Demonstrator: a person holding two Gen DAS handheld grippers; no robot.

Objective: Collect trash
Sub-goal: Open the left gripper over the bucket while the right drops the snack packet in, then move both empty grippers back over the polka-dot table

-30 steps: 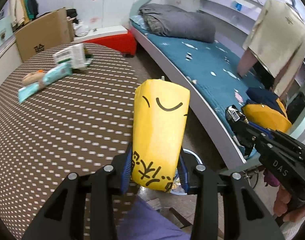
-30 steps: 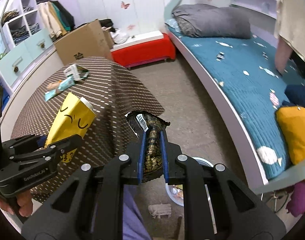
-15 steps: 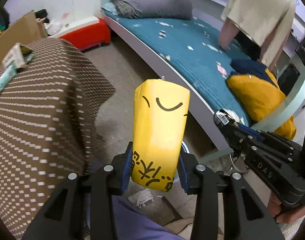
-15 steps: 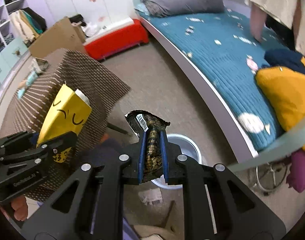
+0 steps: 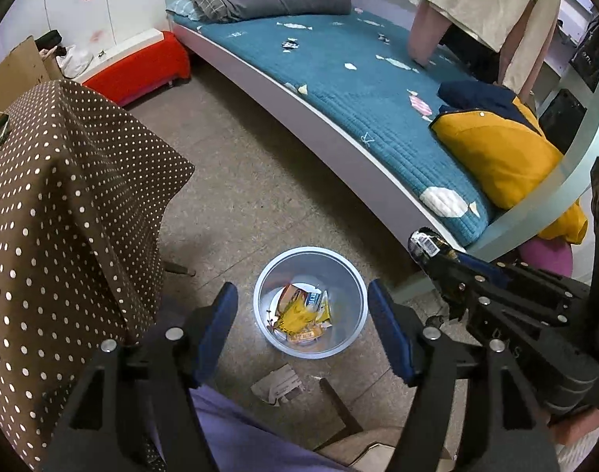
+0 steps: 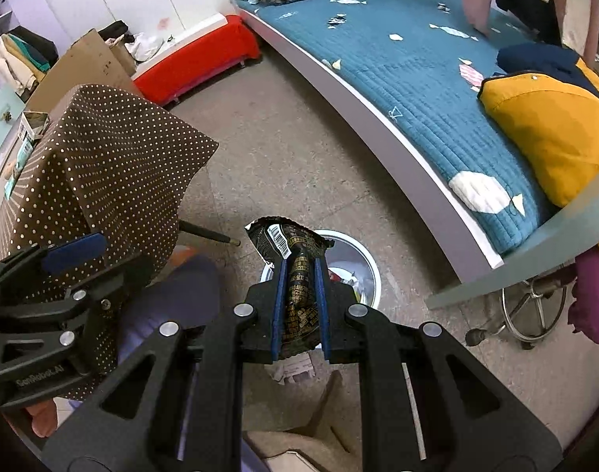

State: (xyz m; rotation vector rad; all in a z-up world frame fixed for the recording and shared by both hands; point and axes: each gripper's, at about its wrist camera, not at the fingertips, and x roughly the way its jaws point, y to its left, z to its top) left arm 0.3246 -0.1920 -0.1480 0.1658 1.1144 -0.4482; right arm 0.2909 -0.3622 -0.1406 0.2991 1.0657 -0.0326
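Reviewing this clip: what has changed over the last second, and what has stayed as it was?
The left hand-held gripper swung from the dotted brown tablecloth to above the round pale-blue trash bin, opened, and released the yellow snack packet, which now lies inside. The right hand-held gripper also came over the bin and stays clamped on the crumpled black-and-gold wrapper.

The dark wrapper (image 6: 295, 275) hides the near-left rim of the bin (image 6: 364, 271) in the right wrist view, the contents of the bin are too blurred to name, and the standing person (image 5: 484, 4) is cut off by the top edge.
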